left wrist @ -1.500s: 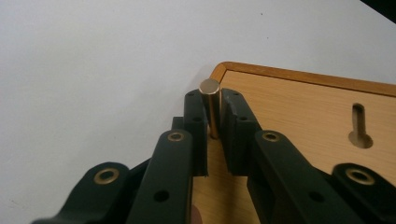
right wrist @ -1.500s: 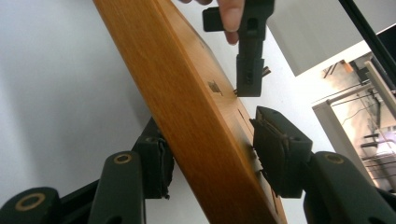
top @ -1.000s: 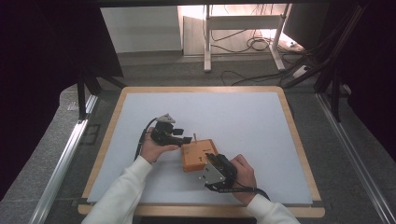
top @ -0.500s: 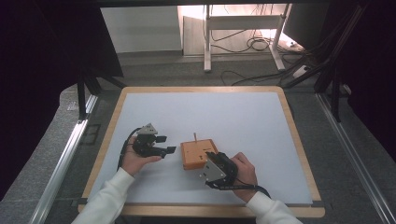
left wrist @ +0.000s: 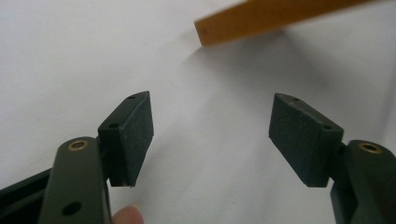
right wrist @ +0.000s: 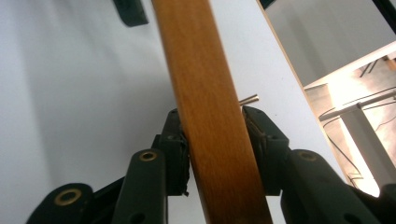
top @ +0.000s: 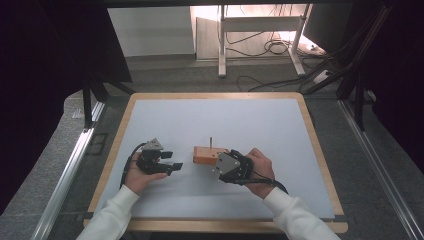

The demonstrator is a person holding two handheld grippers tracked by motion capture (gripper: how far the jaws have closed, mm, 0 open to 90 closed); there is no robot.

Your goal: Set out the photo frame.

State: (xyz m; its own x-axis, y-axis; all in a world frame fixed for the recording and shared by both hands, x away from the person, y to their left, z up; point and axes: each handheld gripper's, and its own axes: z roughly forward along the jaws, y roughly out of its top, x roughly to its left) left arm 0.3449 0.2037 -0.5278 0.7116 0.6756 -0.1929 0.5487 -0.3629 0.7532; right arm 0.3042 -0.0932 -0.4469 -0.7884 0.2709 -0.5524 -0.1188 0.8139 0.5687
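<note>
Flat orange-brown wooden block [top: 206, 155], thin metal pin [top: 211, 142] standing up from its far side, lying on the white table [top: 250, 120] a little toward the near edge, about midway between left and right edges. Clamped from its right end by the right tongs [right wrist: 212, 135], both black pads pressed against the block's broad faces, the wood running up between them in the right gripper view. Held in a hand [top: 260, 167] in a white sleeve [top: 295, 220]. Left tongs [top: 172, 161] just beside the block's left end, apart from it, jaws spread wide with nothing between the pads [left wrist: 135, 135], only bare table; block's corner [left wrist: 261, 18] beyond the tips.
</note>
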